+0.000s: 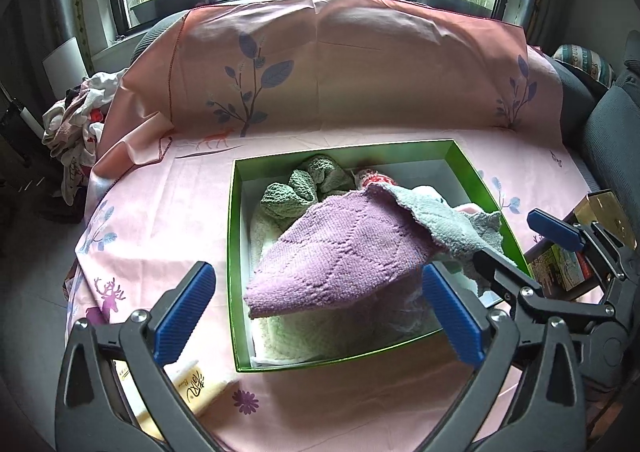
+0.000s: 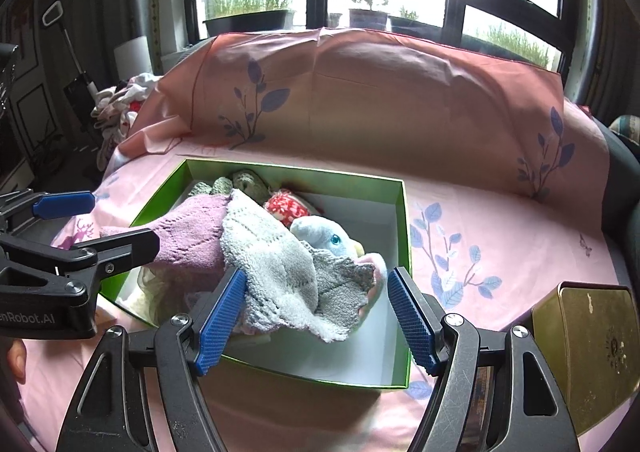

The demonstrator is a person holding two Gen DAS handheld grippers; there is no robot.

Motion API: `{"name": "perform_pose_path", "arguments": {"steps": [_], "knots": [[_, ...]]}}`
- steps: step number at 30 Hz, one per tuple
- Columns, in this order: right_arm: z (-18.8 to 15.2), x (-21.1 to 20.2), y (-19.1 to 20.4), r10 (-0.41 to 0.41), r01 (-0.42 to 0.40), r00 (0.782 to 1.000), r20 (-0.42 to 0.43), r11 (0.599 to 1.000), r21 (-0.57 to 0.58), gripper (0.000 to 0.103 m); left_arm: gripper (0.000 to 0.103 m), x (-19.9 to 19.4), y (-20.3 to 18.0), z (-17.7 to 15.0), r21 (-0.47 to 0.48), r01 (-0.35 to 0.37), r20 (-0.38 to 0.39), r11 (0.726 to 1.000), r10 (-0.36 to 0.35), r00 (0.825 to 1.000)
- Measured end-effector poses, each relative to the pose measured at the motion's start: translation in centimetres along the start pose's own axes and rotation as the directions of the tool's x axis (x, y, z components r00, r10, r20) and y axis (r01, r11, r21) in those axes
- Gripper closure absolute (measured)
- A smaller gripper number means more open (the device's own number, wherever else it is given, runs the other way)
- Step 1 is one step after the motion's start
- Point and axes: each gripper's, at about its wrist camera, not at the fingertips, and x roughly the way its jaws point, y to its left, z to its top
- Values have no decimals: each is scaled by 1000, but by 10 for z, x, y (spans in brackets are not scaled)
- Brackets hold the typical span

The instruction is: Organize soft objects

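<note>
Your left gripper (image 1: 316,308) has its fingers wide and empty; your right gripper (image 2: 316,312) is spread, gripping nothing. The purple cloth (image 1: 340,248) and grey cloth (image 2: 276,264) lie in the green box (image 1: 234,252).

The box (image 1: 234,260) looks like glossy green card, white inside. The purple cloth (image 1: 340,252) is nubbly knit, the sheet (image 1: 160,219) smooth cotton, the tin (image 2: 592,336) dull brassy metal.

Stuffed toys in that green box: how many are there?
2: a blue-eyed white plush at the right, under the grey cloth, and a red-and-white one behind it. The cloths may hide others.
</note>
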Motion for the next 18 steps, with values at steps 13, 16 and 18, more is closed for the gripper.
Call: {"name": "perform_pose_path", "arguments": {"steps": [13, 16, 18], "knots": [[2, -19, -1, -59, 60, 998, -21, 998, 28, 14, 1, -26, -3, -7, 3, -34, 16, 999, 34, 999], [2, -21, 0, -82, 83, 996, -38, 996, 29, 12, 1, -30, -3, -9, -10, -41, -4, 999, 40, 999], [1, -22, 2, -93, 95, 994, -55, 995, 30, 12, 1, -32, -5, -10, -13, -38, -22, 999, 38, 999]]}}
